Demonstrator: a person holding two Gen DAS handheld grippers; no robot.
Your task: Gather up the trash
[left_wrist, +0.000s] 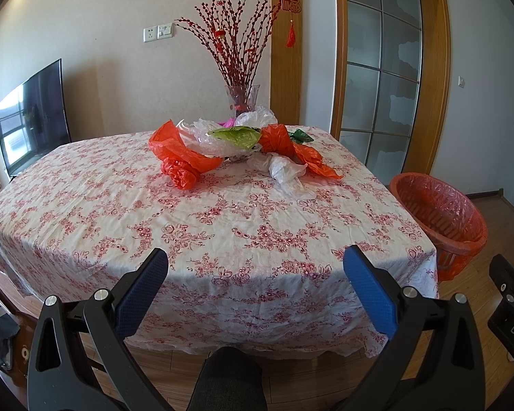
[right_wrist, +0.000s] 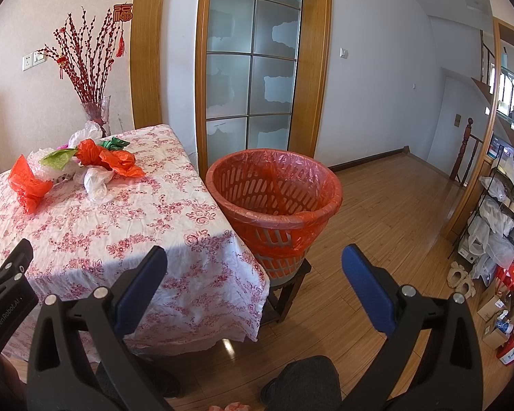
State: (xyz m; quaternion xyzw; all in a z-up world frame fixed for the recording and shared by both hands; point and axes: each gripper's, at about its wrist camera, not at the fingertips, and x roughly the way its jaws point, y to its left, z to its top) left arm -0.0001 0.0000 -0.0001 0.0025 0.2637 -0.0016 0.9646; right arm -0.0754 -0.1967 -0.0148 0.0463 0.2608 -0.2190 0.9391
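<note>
A heap of crumpled plastic bags (left_wrist: 236,147), orange, white and green, lies at the far side of the flower-print tablecloth (left_wrist: 202,226); the right wrist view shows the same heap of bags (right_wrist: 75,167) at upper left. An orange-lined waste basket (right_wrist: 274,202) stands on a small stool beside the table's right edge, and the basket (left_wrist: 442,219) also shows at right in the left wrist view. My left gripper (left_wrist: 255,270) hangs open over the table's near edge, far from the bags. My right gripper (right_wrist: 253,270) is open too, nothing between its fingers, in front of the basket.
A glass vase of red branches (left_wrist: 241,97) stands behind the bags. A television (left_wrist: 34,116) is at the left wall. A glass-paned door (right_wrist: 253,68) is behind the basket. Shelves with bags and boxes (right_wrist: 500,233) line the right. A person's knee (left_wrist: 228,376) is below.
</note>
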